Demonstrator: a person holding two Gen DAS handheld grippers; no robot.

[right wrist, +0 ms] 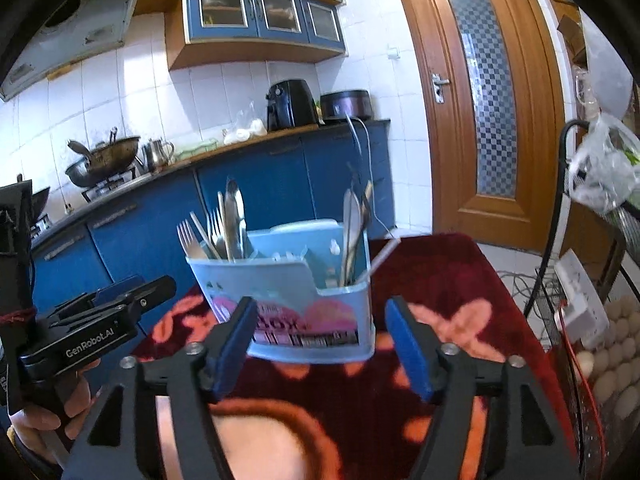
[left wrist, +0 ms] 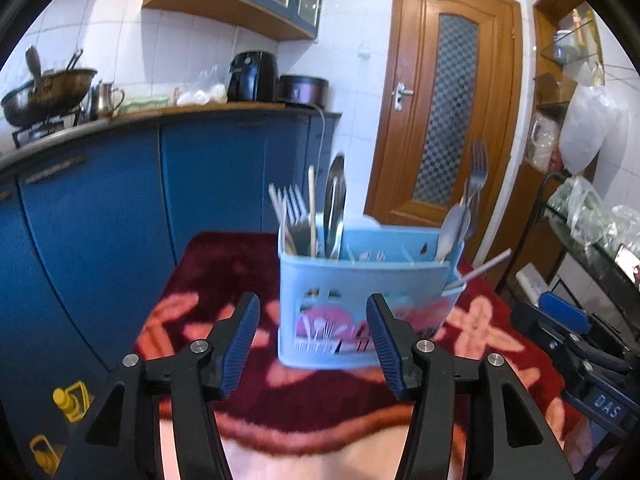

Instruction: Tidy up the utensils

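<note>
A light blue plastic cutlery holder [left wrist: 360, 280] stands upright on a dark red patterned cloth [left wrist: 224, 272]. Forks and a spoon [left wrist: 334, 208] stand in its left compartment; a spoon and a fork [left wrist: 476, 184] stand in its right one. A thin white stick [left wrist: 484, 266] pokes out at the right. My left gripper [left wrist: 313, 312] is open and empty just in front of the holder. In the right wrist view the holder [right wrist: 288, 284] sits ahead of my right gripper [right wrist: 320, 316], which is open and empty. The left gripper's body [right wrist: 100, 320] shows at the left.
Blue kitchen cabinets [left wrist: 120, 208] with a countertop holding a wok [left wrist: 44, 92], kettle and air fryer [left wrist: 252, 76] run behind the table. A wooden door [left wrist: 448, 112] is at the back right. A rack with bags [right wrist: 600, 172], cables and eggs [right wrist: 616, 360] stands right.
</note>
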